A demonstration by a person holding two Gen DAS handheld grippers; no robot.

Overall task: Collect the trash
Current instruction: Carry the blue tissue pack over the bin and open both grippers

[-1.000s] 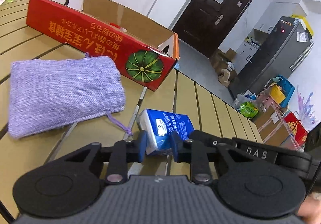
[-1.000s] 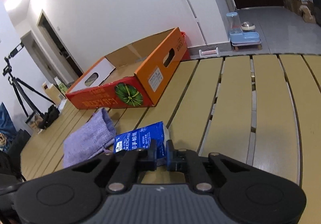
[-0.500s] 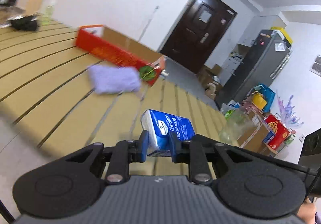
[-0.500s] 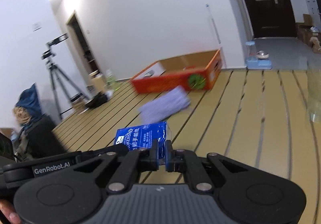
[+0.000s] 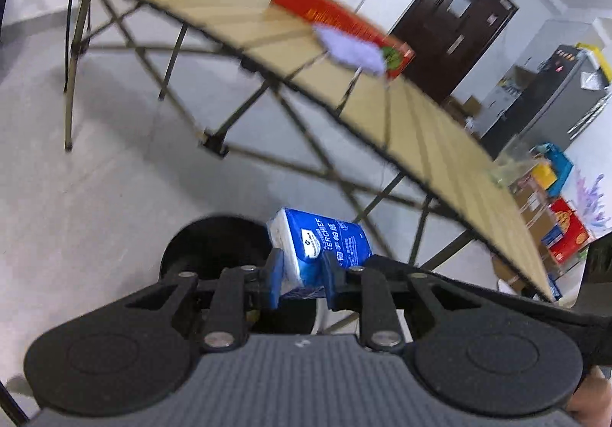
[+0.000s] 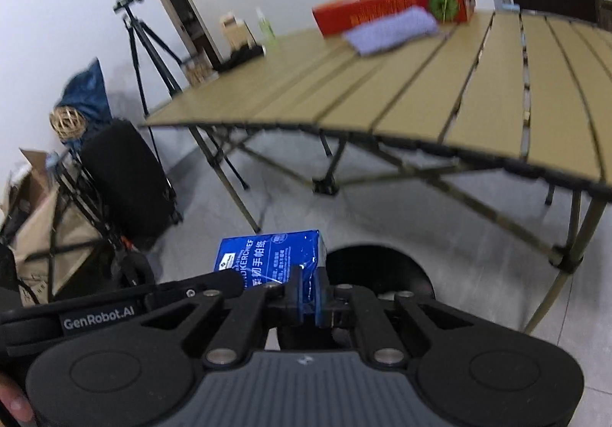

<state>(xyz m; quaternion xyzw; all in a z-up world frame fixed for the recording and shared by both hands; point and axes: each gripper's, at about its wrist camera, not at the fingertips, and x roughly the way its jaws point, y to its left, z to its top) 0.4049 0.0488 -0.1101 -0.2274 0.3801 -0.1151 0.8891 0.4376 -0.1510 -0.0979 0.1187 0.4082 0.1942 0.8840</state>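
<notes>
- The left claw [image 5: 300, 279] was squeezed shut on one end of the blue tissue pack [image 5: 321, 247].
- The right claw [image 6: 308, 297] was squeezed shut on the other end of that same tissue pack [image 6: 264, 260], so both claws held it at once.
- The pack hung in the air, off the bench [image 5: 420, 113] and low over the grey floor [image 5: 95, 178].
- A round black bin [image 5: 214, 247] sat on the floor right under the pack, a bit to one side. From the right claw's camera the bin [image 6: 382, 266] showed just behind the pack.
- I think the next step was to let the pack drop into the bin.
- What could go wrong: the pack looked to be over the rim and not the middle, so it could hit the edge and fall on the floor.
- If one claw let go first, the pack could swing and drop crooked, maybe past the bin.
- The wrap looked shiny and slippery. The right claw seemed to hold only a thin corner, so it could slip out too soon.
- If the two claws pulled apart, the wrap could tear.
- Up on the bench a purple cloth pouch [image 6: 390, 31] lay against a red box [image 6: 394, 12], well away from the claws.
- The pictures were blurry, so I could not tell how deep the bin was.
</notes>
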